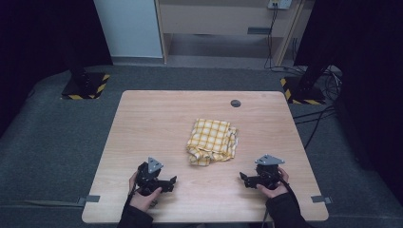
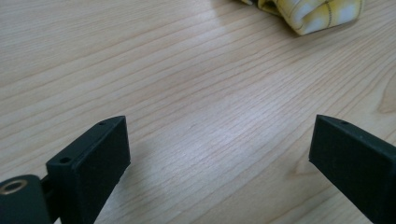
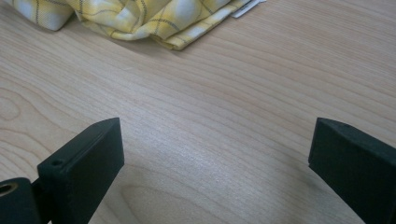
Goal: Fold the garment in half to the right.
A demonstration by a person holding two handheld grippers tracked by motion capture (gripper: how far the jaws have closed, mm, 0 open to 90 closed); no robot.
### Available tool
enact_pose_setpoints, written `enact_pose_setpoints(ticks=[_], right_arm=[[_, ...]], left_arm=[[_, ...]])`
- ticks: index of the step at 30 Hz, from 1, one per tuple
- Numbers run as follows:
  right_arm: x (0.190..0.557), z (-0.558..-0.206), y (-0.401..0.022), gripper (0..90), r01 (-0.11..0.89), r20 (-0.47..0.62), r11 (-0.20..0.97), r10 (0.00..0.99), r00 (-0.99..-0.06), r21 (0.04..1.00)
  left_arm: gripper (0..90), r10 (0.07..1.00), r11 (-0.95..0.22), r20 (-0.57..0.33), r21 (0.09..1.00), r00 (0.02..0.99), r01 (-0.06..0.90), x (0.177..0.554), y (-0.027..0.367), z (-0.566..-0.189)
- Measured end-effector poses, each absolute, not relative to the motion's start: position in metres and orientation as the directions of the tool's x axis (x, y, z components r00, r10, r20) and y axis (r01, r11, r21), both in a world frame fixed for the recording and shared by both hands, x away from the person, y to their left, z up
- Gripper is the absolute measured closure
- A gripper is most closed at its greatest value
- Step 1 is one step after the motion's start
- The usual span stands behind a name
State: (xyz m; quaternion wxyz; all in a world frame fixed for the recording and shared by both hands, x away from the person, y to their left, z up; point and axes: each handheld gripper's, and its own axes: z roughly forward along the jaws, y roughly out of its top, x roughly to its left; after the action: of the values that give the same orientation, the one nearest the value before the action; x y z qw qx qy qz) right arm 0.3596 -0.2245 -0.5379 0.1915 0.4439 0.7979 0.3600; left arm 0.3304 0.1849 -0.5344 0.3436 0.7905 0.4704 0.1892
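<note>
cloth (image 1: 212,141) untouched; both grippers' fingers wide apart, empty.

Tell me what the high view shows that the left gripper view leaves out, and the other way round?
The high view alone takes in the whole yellow checked cloth bunched near the table's middle, the right gripper, the person's hands, a small dark disc near the far edge, and the grey floor with stands and cables beyond. The left gripper view alone gives the wood grain close up and the left gripper with its jaws wide apart and nothing between them. Both share the table, a part of the cloth, and the left gripper.
</note>
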Motion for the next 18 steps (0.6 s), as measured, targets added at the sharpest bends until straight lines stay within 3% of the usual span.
enact_pose_setpoints(ticks=[18], right_arm=[[0.365,-0.540,-0.241,3.9,0.582,0.020,0.319,0.866,-0.500,0.748]], left_arm=[[4.8,0.888,-0.321,-0.003,0.713,0.460,0.624,0.333,0.202,-0.538]])
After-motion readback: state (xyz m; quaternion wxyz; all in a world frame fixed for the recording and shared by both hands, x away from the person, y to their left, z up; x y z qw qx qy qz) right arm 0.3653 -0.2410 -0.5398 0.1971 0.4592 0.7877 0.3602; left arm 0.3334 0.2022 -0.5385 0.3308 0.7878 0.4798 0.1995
